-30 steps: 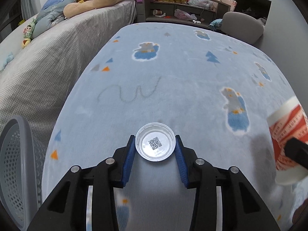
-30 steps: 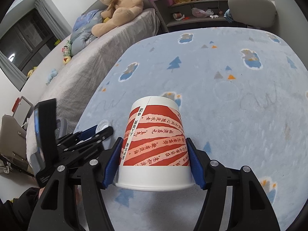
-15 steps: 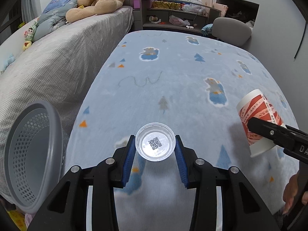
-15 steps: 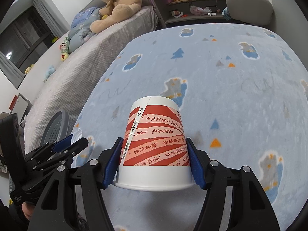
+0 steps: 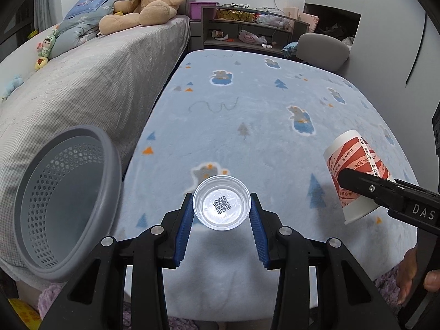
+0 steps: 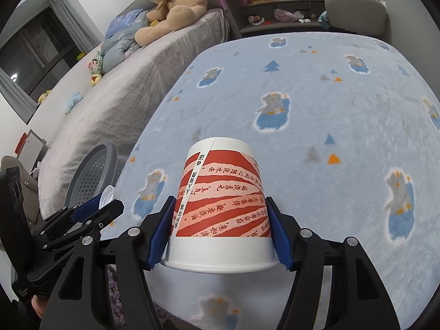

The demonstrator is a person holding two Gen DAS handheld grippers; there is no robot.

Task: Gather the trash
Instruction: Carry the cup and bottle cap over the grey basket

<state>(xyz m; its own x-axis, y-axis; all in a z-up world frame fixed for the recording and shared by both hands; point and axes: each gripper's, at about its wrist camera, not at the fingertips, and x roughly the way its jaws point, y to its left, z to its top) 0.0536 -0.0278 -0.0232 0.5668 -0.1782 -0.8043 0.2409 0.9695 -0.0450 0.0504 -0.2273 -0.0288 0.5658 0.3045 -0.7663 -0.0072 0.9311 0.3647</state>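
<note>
My left gripper [image 5: 222, 217] is shut on a small clear plastic lid [image 5: 221, 203] with a QR code, held above the near edge of the blue patterned blanket [image 5: 247, 115]. My right gripper [image 6: 221, 229] is shut on a red-and-white paper cup [image 6: 220, 203], mouth toward the camera. In the left wrist view that cup [image 5: 353, 176] hangs at the far right with the right gripper's finger across it. A grey perforated basket [image 5: 63, 206] leans at the lower left, mouth toward me. In the right wrist view, the basket [image 6: 93, 173] stands left of the left gripper [image 6: 106, 202].
A grey-covered bed [image 5: 96, 82] with a teddy bear [image 5: 145, 2] and small plush toys runs along the left. A low shelf unit [image 5: 247, 33] and a grey chair [image 5: 321, 49] stand beyond the blanket's far end. A hand [image 5: 412, 283] shows at the lower right.
Both grippers have pulled back toward the blanket's near edge, still holding lid and cup. The grey basket has come further into the left wrist view and looms larger at the left.
</note>
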